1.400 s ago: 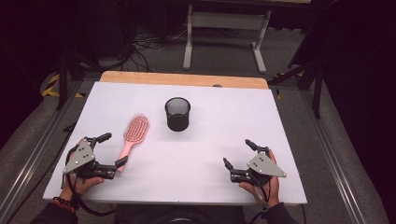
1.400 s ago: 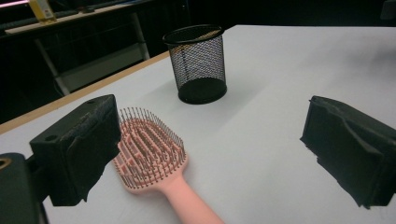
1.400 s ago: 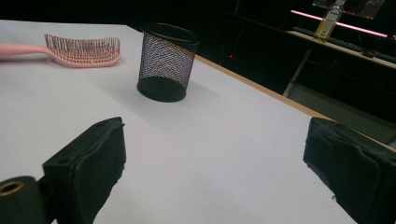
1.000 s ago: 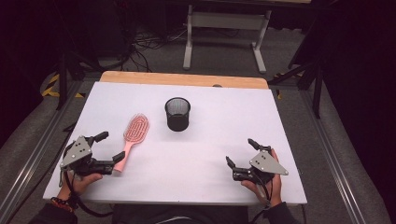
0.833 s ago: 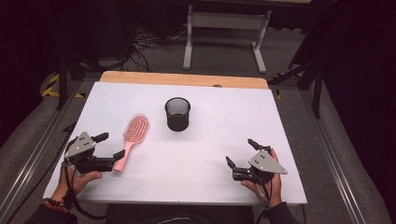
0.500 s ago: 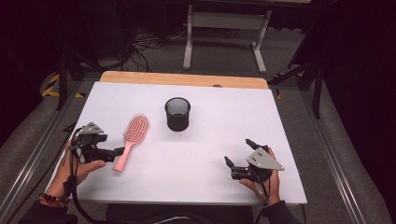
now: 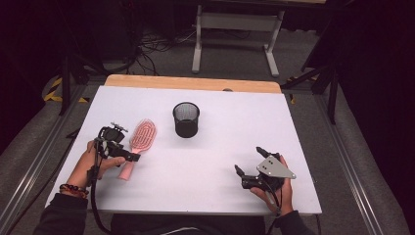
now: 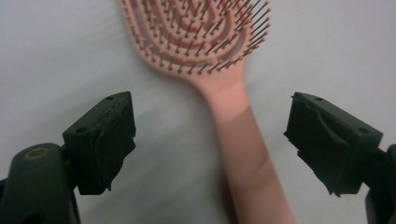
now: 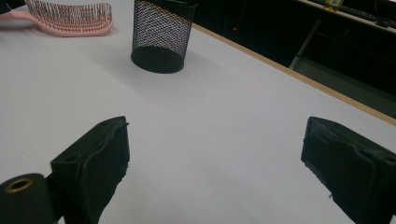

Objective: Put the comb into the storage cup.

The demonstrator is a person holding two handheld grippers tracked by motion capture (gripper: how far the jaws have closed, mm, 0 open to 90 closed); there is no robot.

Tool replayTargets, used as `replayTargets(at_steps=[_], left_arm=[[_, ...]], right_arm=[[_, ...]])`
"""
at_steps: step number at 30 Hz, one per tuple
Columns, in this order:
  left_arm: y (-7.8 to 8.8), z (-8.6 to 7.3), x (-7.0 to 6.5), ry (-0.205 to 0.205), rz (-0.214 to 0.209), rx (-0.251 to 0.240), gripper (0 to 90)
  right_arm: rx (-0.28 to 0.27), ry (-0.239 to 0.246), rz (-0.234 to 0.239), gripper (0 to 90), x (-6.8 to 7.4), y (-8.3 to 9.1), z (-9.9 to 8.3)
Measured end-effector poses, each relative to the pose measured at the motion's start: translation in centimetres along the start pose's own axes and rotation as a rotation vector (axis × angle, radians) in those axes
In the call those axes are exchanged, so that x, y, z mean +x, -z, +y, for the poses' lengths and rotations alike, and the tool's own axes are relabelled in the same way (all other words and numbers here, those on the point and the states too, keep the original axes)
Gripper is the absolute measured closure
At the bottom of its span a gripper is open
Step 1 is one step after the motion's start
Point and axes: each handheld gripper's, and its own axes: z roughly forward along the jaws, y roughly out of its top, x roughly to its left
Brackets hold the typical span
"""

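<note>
Pink hairbrush (image 7: 138,147) lies bristles-up on the white table (image 7: 210,196), left-centre, w/ a black mesh cup (image 7: 186,119) standing upright just to its right. Left gripper (image 8: 210,140) hangs over the brush handle, jaws wide open either side of it, not touching it. Right gripper (image 7: 247,169) sits near the table's front right, jaws also spread wide w/ nothing between them, pointing toward the cup.

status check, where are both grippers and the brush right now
Left gripper open, jaws either side of the pink hairbrush handle, not closed. Right gripper open, empty, near table edge. Brush flat, bristles up, beside mesh cup. Nothing in the way.
</note>
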Motion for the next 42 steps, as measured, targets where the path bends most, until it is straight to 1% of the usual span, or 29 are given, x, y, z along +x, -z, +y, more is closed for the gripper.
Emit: replayTargets(at_steps=[1, 2, 3, 4, 6, 7, 9, 11, 12, 13, 14, 15, 16, 17, 18, 20, 21, 23, 24, 26, 28, 30, 31, 32, 33, 34, 38, 42], left_arm=[[-0.3, 0.0, -0.1, -0.013, 0.020, 0.000, 17.8], [-0.7, 0.1, -0.3, -0.015, 0.027, 0.009, 20.2], [-1.0, 0.1, -0.6, -0.024, 0.033, 0.022, 22.8], [-1.0, 0.1, -0.8, -0.036, 0.064, 0.018, 22.2], [-1.1, 0.2, -0.9, -0.020, 0.077, 0.017, 27.7], [-1.0, 0.3, -0.8, -0.036, 0.097, 0.017, 29.9], [-0.9, 0.5, -0.6, -0.035, 0.105, 0.018, 36.7], [-0.9, 0.5, -0.6, -0.027, 0.097, 0.021, 38.7], [-1.0, 0.7, -0.5, -0.047, 0.115, 0.021, 41.5], [-1.0, 0.7, -0.5, -0.047, 0.115, 0.021, 44.2], [-1.1, 1.0, -0.6, -0.048, 0.133, 0.020, 47.4], [-1.1, 1.1, -0.6, -0.059, 0.150, 0.020, 51.2], [-1.2, 1.2, -0.6, -0.062, 0.160, 0.014, 54.6], [-1.2, 1.2, -0.6, -0.062, 0.160, 0.014, 56.5], [-1.2, 1.2, -0.4, -0.062, 0.150, 0.007, 58.8], [-1.1, 1.2, -0.1, -0.070, 0.153, 0.000, 65.0], [-1.0, 1.1, 0.1, -0.087, 0.155, -0.007, 68.3], [-1.0, 1.0, 0.1, -0.086, 0.143, -0.015, 69.0], [-1.0, 0.9, 0.1, -0.103, 0.149, -0.018, 69.1], [-1.0, 0.8, 0.1, -0.112, 0.151, -0.028, 69.2], [-1.0, 0.7, 0.2, -0.106, 0.157, -0.046, 69.3], [-0.7, 0.6, 0.3, -0.099, 0.196, -0.078, 69.4], [-0.7, 0.6, 0.3, -0.099, 0.196, -0.078, 69.4], [-0.5, 0.5, 0.3, -0.103, 0.206, -0.099, 69.4], [-0.2, 0.3, 0.4, -0.091, 0.203, -0.134, 69.4], [0.1, 0.2, 0.5, -0.091, 0.202, -0.158, 69.4], [1.0, -0.4, 0.1, -0.092, 0.245, -0.232, 69.4], [2.0, -0.8, -0.4, -0.114, 0.277, -0.307, 69.5]], right_arm=[[0.000, 0.001, 0.002, 8.5, 0.0, 0.0, 0.0], [0.004, 0.006, 0.001, 8.6, 0.0, -0.1, 0.0], [0.008, 0.002, 0.005, 8.7, 0.1, -0.2, -0.1], [0.014, 0.007, 0.006, 8.8, 0.1, -0.2, -0.1], [0.016, 0.009, 0.005, 9.0, 0.2, -0.2, -0.1], [0.014, 0.009, 0.002, 9.2, 0.1, -0.2, -0.1], [0.016, 0.007, -0.001, 9.5, 0.1, -0.3, -0.2], [0.019, -0.001, 0.003, 9.6, 0.1, -0.3, -0.2], [0.021, 0.001, 0.002, 9.7, 0.0, -0.4, -0.3], [0.022, 0.000, 0.004, 9.7, 0.0, -0.4, -0.3], [0.023, -0.003, 0.007, 9.7, 0.0, -0.4, -0.3], [0.023, -0.007, 0.009, 9.8, 0.0, -0.5, -0.3], [0.026, -0.008, 0.008, 9.8, 0.0, -0.5, -0.3], [0.027, -0.005, 0.010, 10.0, 0.0, -0.5, -0.3], [0.027, -0.005, 0.012, 10.4, 0.0, -0.5, -0.3], [0.029, -0.005, 0.012, 10.7, 0.0, -0.6, -0.3], [0.028, -0.008, 0.013, 10.7, 0.0, -0.6, -0.4], [0.029, -0.010, 0.013, 10.8, 0.0, -0.6, -0.4], [0.028, -0.009, 0.013, 10.8, -0.1, -0.6, -0.4], [0.028, -0.012, 0.017, 10.8, -0.1, -0.6, -0.4], [0.025, -0.010, 0.017, 11.0, -0.1, -0.5, -0.4], [0.002, -0.007, 0.008, 11.8, 0.0, -0.3, -0.3], [0.002, -0.007, 0.008, 11.8, 0.0, -0.3, -0.3], [-0.016, -0.002, 0.001, 12.2, 0.0, -0.1, -0.2], [-0.029, 0.002, -0.008, 12.2, 0.0, 0.0, -0.1], [-0.037, 0.006, -0.013, 12.2, 0.0, 0.1, -0.1], [-0.026, -0.011, -0.015, 11.8, -0.2, 0.0, -0.3], [-0.029, -0.001, -0.018, 11.6, -0.3, 0.0, -0.3]])
